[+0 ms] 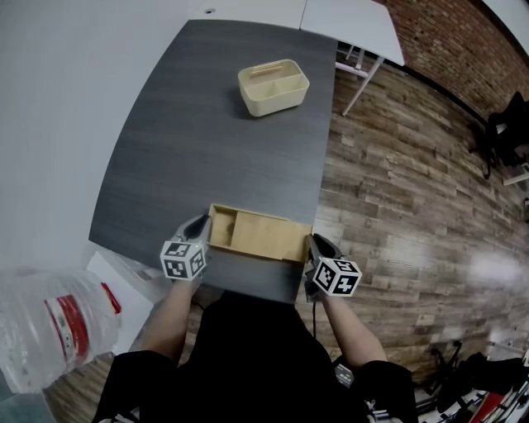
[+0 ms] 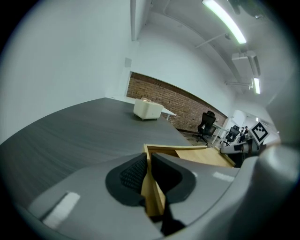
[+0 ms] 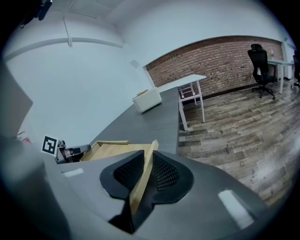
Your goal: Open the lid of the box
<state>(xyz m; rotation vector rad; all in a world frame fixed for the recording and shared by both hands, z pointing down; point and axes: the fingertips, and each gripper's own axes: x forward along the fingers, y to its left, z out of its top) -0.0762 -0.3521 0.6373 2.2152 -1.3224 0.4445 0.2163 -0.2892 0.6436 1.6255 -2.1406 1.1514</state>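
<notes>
Nearest us, the left gripper [image 1: 202, 225] is clamped on the left end wall of the box [image 1: 220, 230], bracing it at the near edge of the grey table [image 1: 207, 124]. The right gripper [image 1: 317, 243] pinches the right edge of the lid [image 1: 266, 236], which we judge is for drawing it sideways. Pale bare wood; the lid sits part-way slid, with the left compartment uncovered.

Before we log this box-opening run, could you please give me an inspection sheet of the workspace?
surface: dark grey table, wood-grain top.
job's things: wooden box at the near edge; its sliding lid is partly open, with the left compartment exposed.
clutter: cream caddy toward the far end, apart from the box.
grippers: left gripper clamped on the box's left end wall; right gripper clamped on its right end.
cables: nothing seen on the table.
surroundings: wood floor, brick wall, white table beyond, water jug at the person's left.
</notes>
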